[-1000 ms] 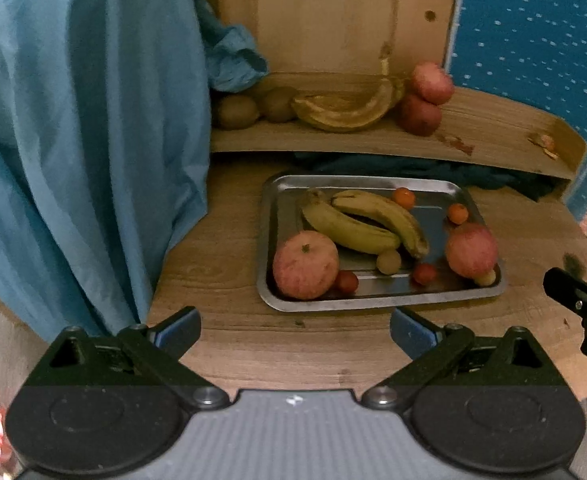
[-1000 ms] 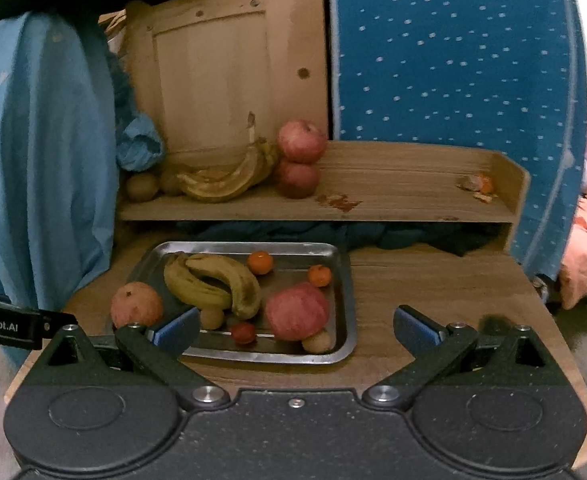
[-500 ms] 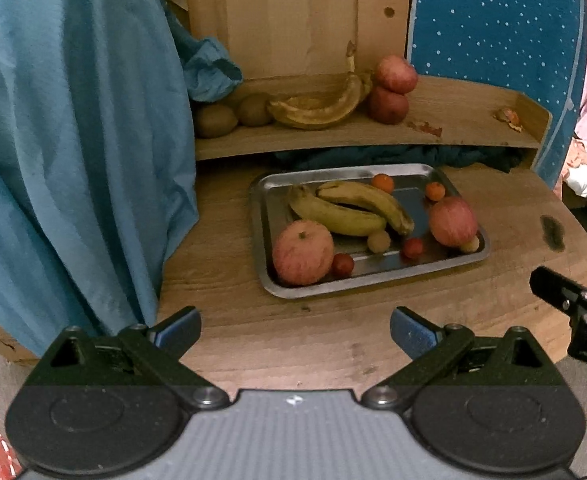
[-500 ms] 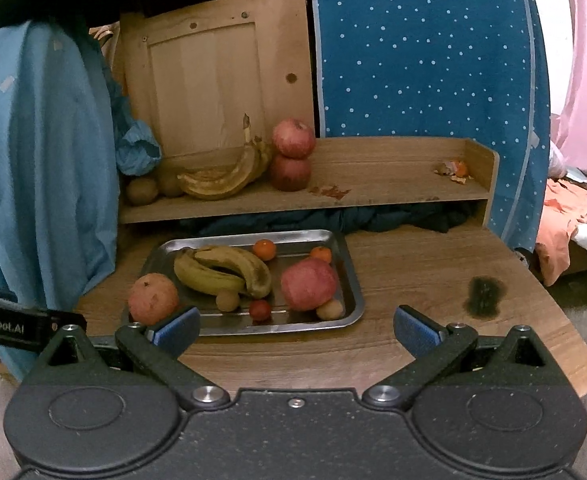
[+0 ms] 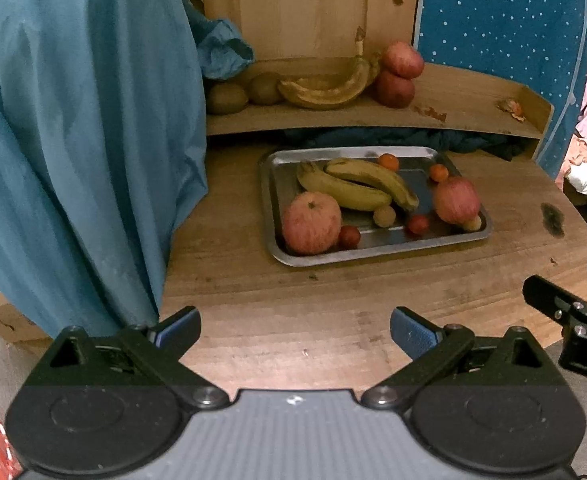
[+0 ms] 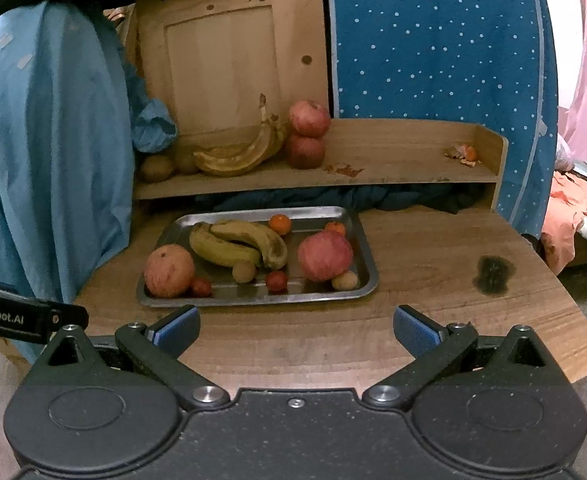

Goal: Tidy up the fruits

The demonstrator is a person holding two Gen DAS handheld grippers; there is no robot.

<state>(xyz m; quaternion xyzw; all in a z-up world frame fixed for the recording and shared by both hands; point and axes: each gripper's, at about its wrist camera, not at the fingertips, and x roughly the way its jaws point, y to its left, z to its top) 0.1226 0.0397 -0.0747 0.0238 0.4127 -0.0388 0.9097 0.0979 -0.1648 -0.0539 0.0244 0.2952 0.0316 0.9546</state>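
Observation:
A steel tray (image 5: 271, 184) (image 6: 367, 254) lies on the wooden table. It holds two bananas (image 5: 353, 186) (image 6: 233, 242), two large apples (image 5: 311, 223) (image 5: 456, 199) (image 6: 169, 270) (image 6: 324, 255) and several small round fruits. The raised shelf (image 5: 453, 110) (image 6: 393, 160) behind carries an old banana bunch (image 5: 325, 88) (image 6: 237, 154), two stacked apples (image 5: 399, 74) (image 6: 308, 134) and kiwis (image 5: 227, 98) (image 6: 156, 168). My left gripper (image 5: 295, 326) is open above the table's near edge, short of the tray. My right gripper (image 6: 296, 326) is open too, also short of the tray.
A blue cloth (image 5: 73, 140) (image 6: 49, 152) hangs at the left, close to the tray. Dark fabric (image 6: 373, 196) is stuffed under the shelf. A dark stain (image 6: 492, 274) marks the table at the right. Peel scraps (image 6: 463, 154) lie at the shelf's right end.
Both grippers have drawn back from the tray, so tray and shelf look smaller and farther off. Both stay open. The fruit has not moved.

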